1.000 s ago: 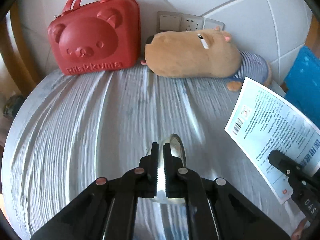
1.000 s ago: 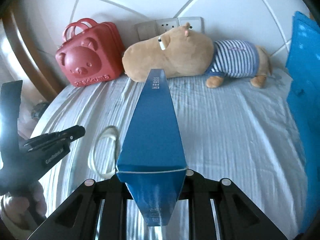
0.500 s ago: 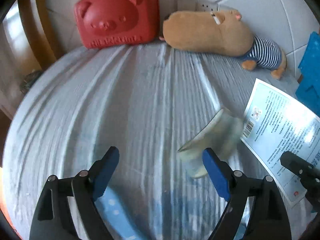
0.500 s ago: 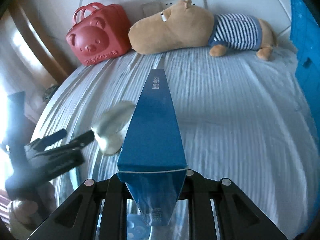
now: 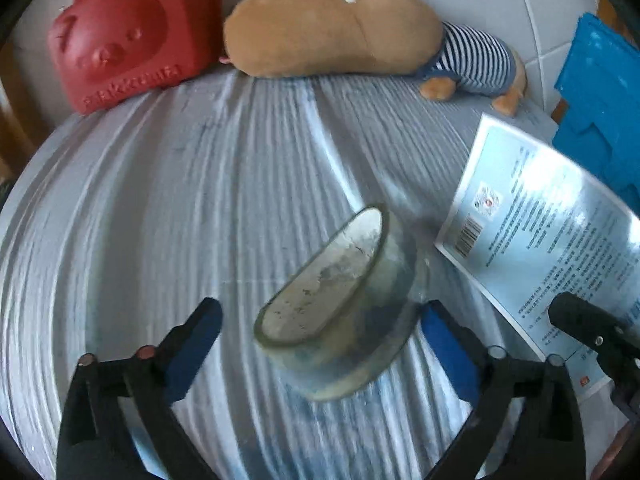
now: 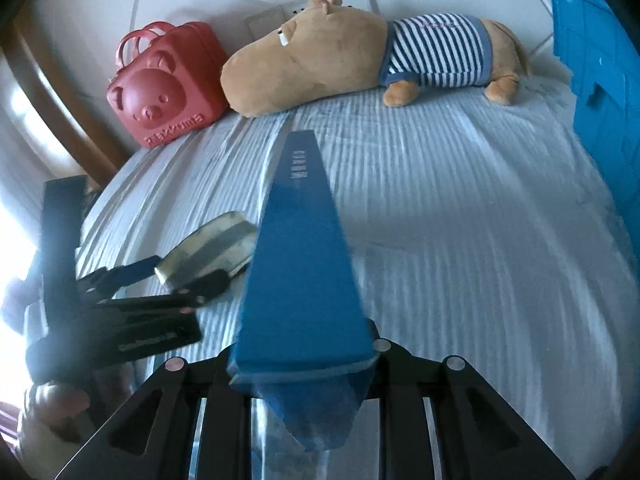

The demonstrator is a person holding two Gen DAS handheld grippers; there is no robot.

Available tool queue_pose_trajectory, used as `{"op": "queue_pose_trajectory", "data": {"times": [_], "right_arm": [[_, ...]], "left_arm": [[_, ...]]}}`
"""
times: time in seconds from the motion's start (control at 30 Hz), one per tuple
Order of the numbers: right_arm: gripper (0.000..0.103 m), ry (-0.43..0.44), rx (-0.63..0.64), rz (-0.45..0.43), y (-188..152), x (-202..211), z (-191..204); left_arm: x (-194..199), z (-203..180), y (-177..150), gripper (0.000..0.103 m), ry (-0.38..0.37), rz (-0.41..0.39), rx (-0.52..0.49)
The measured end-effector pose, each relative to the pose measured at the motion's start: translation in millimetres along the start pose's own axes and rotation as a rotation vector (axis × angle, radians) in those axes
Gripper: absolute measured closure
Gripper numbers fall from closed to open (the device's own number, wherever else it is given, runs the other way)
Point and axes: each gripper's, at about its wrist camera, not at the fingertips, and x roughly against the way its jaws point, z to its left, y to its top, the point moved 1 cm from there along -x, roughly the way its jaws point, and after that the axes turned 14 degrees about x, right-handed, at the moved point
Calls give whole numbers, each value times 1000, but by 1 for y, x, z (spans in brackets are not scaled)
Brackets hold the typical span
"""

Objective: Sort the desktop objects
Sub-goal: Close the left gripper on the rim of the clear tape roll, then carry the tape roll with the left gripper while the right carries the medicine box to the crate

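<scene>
Clear tub (image 5: pixel 340 304) btwn open left jaws

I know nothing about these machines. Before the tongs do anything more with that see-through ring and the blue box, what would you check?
1. Left tongs open: ok, jaws spread wide.
2. Clear ring free of their fingers: cannot tell, it sits close to one of them.
3. Ring lying flat on the striped cloth: not ok, it is tilted on edge.
4. Right tongs shut on the blue box: ok.
5. Bare cloth before the plush toy and red bag: ok.
</scene>
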Motion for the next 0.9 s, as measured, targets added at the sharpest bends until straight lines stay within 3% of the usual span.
{"op": "queue_pose_trajectory", "data": {"times": [0.17,0.2,0.27,0.3,0.33,0.43,0.47,0.6,0.7,0.9], "right_arm": [[74,-23,-41,11,-12,-19,-6],[71,-27,-44,17,-13,-23,-7],[46,-45,-51,12,-17,-28,-9],[44,-54,-59,7,-18,-30,-12],[45,-54,-63,7,-20,-32,-12],[77,-38,-59,12,-24,-37,-9],[81,-46,-49,4,-24,-34,-5],[84,-71,-19,-30,-22,-12,10],[84,-94,-2,-59,-16,12,19],[84,-133,6,-103,-10,64,38]], "left_arm": [[-18,-5,-4,2,-5,8,-22],[-21,-3,-4,9,-18,12,-19],[-21,-5,-5,26,-8,-22,-50],[-21,-6,-5,29,2,-36,-68],[-21,-5,-4,31,-6,-37,-64],[-14,1,-6,35,-1,-54,-49],[-8,3,-8,35,0,-71,-45],[22,2,-10,36,-9,-99,-68],[53,-2,-10,67,-55,-103,-69],[88,-7,-15,87,-84,-81,-93]]}}
